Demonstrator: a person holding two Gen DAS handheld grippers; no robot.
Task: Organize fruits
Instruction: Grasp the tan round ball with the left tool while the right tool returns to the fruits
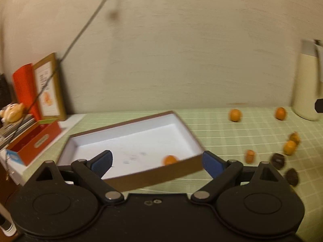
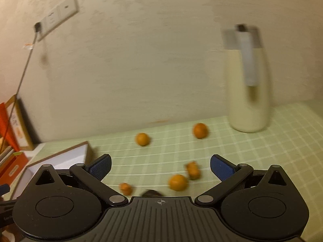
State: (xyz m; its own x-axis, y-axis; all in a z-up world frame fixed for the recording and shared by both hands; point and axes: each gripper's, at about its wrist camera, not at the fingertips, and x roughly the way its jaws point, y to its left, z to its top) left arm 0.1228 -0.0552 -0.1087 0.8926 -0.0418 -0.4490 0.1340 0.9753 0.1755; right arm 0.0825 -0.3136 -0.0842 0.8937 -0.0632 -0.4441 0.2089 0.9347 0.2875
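Note:
A shallow brown box with a white inside point(image 1: 129, 141) lies on the green checked cloth, with one small orange fruit point(image 1: 170, 160) in its near right corner. My left gripper point(image 1: 157, 162) is open and empty, just in front of the box's near wall. Several small orange fruits point(image 1: 235, 115) and two dark fruits point(image 1: 278, 160) lie loose on the cloth to the right. My right gripper point(image 2: 160, 166) is open and empty above loose orange fruits point(image 2: 178, 182). The box corner point(image 2: 80, 151) shows at its left.
A cream bottle point(image 2: 249, 92) stands at the back right by the wall. A red box point(image 1: 34, 143), a framed card point(image 1: 50, 88) and books sit at the left. A cable point(image 1: 80, 32) hangs from a wall socket point(image 2: 57, 16).

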